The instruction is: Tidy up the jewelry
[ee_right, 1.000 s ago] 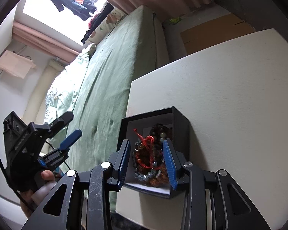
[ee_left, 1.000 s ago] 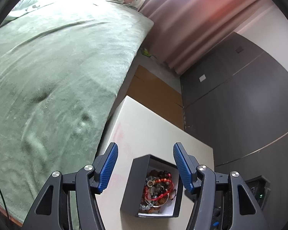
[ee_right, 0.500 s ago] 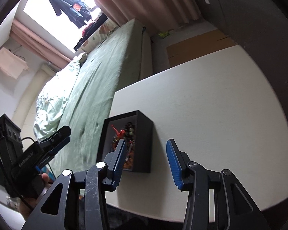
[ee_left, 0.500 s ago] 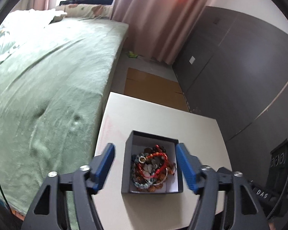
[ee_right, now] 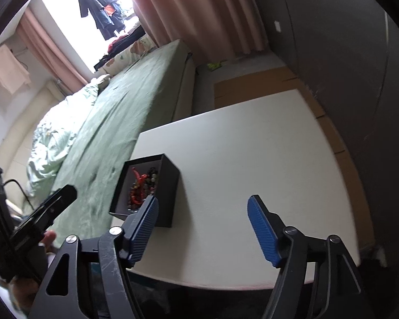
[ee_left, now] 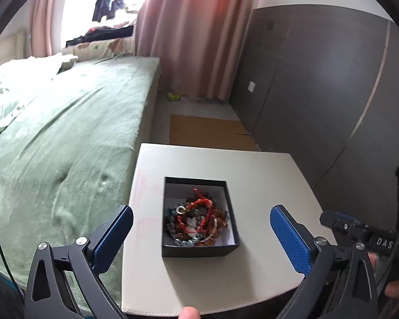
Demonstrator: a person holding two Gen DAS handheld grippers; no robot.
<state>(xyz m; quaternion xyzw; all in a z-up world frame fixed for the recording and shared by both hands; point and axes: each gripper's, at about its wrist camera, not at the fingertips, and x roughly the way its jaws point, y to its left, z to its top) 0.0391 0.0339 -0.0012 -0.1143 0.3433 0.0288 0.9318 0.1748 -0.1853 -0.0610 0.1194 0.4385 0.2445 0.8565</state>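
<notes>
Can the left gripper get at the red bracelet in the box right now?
Probably yes. The left gripper is open and lined up with the black box, which has no lid. The red bracelet lies on top of the tangled pile, with nothing over it.

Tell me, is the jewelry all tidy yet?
Not yet. The bracelets lie tangled in the black box on the white table. Nothing is sorted out. The left gripper and right gripper are open, holding nothing. All the sorting is left.
</notes>
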